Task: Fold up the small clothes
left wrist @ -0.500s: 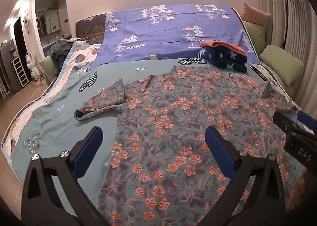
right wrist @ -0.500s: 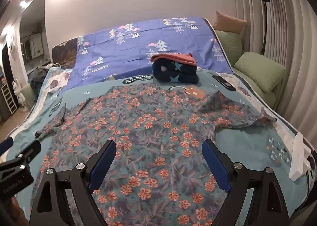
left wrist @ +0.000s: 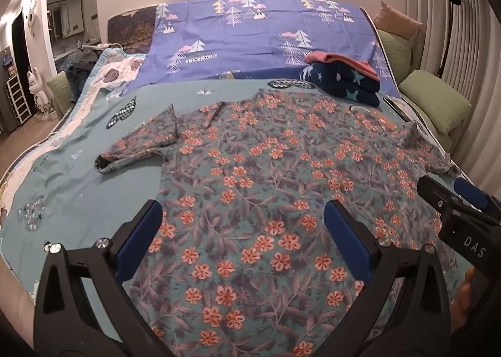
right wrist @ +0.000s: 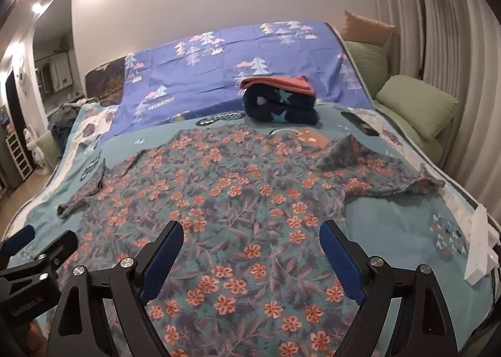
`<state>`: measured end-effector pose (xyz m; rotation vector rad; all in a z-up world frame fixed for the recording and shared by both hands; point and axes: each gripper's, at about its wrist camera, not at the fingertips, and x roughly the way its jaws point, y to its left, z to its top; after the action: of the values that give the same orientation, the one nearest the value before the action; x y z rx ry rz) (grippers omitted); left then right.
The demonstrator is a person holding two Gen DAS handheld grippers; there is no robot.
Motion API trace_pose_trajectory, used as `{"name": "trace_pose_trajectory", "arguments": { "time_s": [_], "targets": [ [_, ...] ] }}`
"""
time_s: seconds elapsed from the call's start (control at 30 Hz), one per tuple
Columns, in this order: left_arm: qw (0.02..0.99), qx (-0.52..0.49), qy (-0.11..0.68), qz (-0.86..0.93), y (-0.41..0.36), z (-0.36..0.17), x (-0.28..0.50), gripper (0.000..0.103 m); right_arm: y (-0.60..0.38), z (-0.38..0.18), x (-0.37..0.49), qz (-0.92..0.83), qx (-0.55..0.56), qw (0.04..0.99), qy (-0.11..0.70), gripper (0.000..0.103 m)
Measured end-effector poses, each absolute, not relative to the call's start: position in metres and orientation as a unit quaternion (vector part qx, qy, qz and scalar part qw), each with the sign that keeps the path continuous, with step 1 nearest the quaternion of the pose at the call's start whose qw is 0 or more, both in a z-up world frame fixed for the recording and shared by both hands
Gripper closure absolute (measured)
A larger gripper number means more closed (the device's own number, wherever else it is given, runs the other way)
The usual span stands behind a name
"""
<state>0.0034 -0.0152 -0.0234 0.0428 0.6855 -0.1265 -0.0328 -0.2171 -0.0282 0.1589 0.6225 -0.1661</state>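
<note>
Two hand-held grippers, left (left wrist: 241, 238) and right (right wrist: 250, 260), stay wide open and empty above the flat flowery teal shirt (left wrist: 266, 188); nothing has changed, so folding hasn't begun.

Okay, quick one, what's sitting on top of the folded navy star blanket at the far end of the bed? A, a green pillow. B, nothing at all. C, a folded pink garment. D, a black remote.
C: a folded pink garment lies flat across the top of the navy star blanket, beyond the spread floral shirt.
</note>
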Motion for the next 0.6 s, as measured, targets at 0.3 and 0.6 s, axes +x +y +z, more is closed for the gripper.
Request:
{"name": "trace_pose_trajectory", "arguments": {
  "time_s": [0.3,0.6],
  "targets": [
    [0.934,0.02,0.348,-0.072,-0.015,-0.033,0.006,0.001,-0.213,-0.038,-0.027,-0.098,0.065,0.936,0.33,0.012],
    [0.927,0.027,0.365,-0.084,-0.017,-0.043,0.012,0.001,-0.214,-0.046,-0.025,-0.107,0.066,0.929,0.349,0.012]
  ]
}}
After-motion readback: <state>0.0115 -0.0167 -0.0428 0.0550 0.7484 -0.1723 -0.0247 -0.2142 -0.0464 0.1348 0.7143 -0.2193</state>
